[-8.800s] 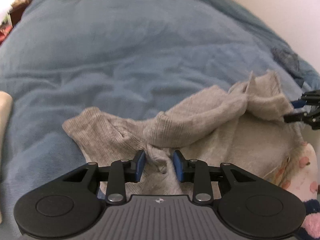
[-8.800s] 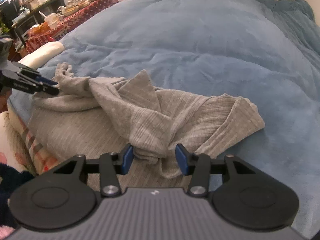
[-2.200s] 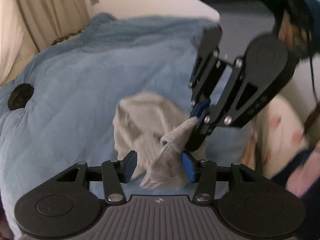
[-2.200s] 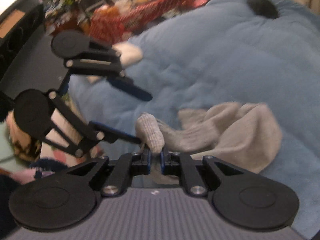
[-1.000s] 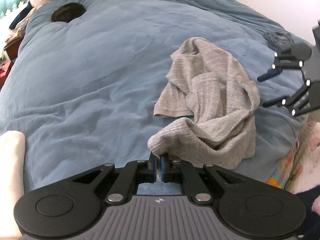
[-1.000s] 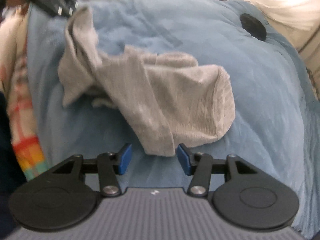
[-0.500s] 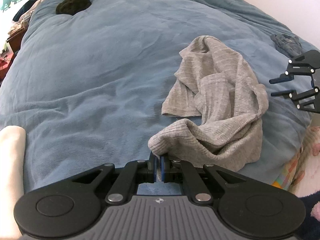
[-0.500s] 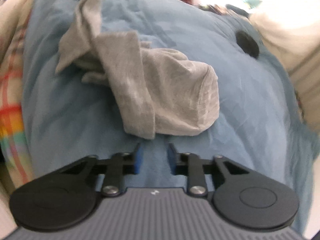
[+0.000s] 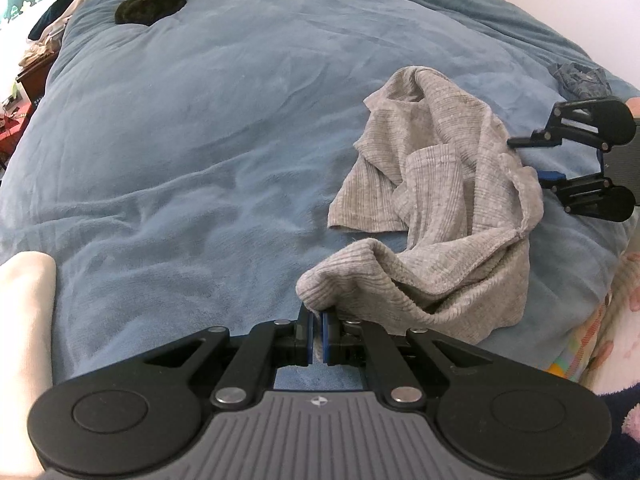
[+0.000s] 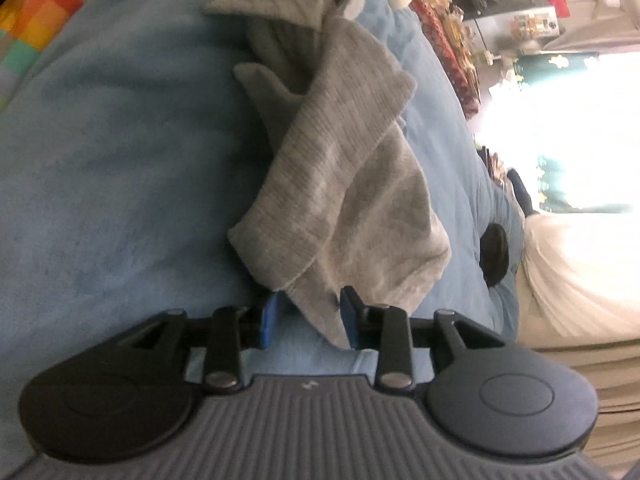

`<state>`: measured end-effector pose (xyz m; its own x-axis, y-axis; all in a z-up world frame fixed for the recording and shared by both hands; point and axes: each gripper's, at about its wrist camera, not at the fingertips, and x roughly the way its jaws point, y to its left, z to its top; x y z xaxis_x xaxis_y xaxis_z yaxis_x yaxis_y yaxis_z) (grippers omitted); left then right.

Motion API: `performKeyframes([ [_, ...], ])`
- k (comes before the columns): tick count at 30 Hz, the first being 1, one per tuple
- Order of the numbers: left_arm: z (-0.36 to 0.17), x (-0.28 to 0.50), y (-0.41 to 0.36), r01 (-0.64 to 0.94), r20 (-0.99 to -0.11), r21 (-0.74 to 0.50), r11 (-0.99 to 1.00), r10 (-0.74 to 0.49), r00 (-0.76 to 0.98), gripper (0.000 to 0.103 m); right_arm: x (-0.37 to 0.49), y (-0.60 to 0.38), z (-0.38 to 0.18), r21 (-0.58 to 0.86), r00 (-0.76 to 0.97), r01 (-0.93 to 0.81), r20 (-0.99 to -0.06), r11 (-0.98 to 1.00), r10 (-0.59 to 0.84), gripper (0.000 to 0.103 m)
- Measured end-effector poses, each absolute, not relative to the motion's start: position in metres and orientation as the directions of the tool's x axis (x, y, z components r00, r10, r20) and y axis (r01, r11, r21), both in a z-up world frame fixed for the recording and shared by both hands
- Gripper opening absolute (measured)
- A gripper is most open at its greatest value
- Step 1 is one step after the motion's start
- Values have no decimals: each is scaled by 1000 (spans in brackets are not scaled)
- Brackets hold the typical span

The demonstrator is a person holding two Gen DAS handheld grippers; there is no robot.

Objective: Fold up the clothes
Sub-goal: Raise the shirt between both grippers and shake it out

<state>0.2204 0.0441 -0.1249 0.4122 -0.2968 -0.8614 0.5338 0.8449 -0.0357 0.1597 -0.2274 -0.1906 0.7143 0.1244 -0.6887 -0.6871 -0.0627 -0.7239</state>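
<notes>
a crumpled grey ribbed knit garment on the blue fleece blanket was pinched by the left gripper for spreading, while the right gripper jaws were opening around a hem corner, a firm clamp likely needed next.

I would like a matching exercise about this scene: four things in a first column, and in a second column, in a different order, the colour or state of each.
Column 1
1. left gripper
2. right gripper
3. grey garment
4. blanket

Column 2
A. blue, covers the bed
B. crumpled, not yet folded
C. jaws opening, a garment edge between them
D. clamped on a cuff-like end of the garment

Pairs: 1-D, 2-C, 3-B, 4-A
</notes>
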Motion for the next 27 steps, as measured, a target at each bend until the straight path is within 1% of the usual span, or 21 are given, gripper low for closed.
performKeyframes([
  [1, -125, 221, 45, 531, -861, -36, 846, -297, 414, 4, 163, -227, -188, -706, 698, -707, -705, -35, 124, 11],
  [2, -125, 221, 45, 526, -859, -35, 850, -295, 419, 4, 166, -226, -186, -688, 682, -726, -721, -8, 124, 4],
  [3, -124, 221, 46, 518, -855, -30, 855, -290, 430, 4, 170, -226, -181, -662, 662, -748, -739, 42, 127, 3],
  [6, -117, 220, 51, 492, -834, -13, 870, -281, 475, 3, 182, -232, -152, -530, 588, -793, -794, 299, 153, 2],
  [9, -100, 217, 57, 477, -791, -1, 879, -293, 538, 3, 192, -246, -117, -402, 570, -750, -796, 525, 204, 1],
  [12, -76, 216, 57, 474, -739, 35, 880, -297, 605, 3, 193, -262, -79, -355, 652, -631, -725, 690, 222, 1],
  [15, -46, 217, 51, 463, -678, 84, 882, -290, 676, 3, 193, -279, -40, -313, 732, -514, -646, 799, 218, 1],
  [18, -7, 210, 47, 459, -600, 123, 880, -302, 741, 3, 189, -284, 2, -310, 794, -437, -575, 845, 199, 1],
  [23, 66, 186, 46, 441, -454, 199, 875, -317, 833, 3, 160, -280, 72, -351, 870, -352, -465, 868, 164, 1],
  [27, 121, 165, 54, 427, -357, 207, 880, -339, 871, 3, 117, -275, 139, -375, 910, -296, -391, 879, 139, 1],
])
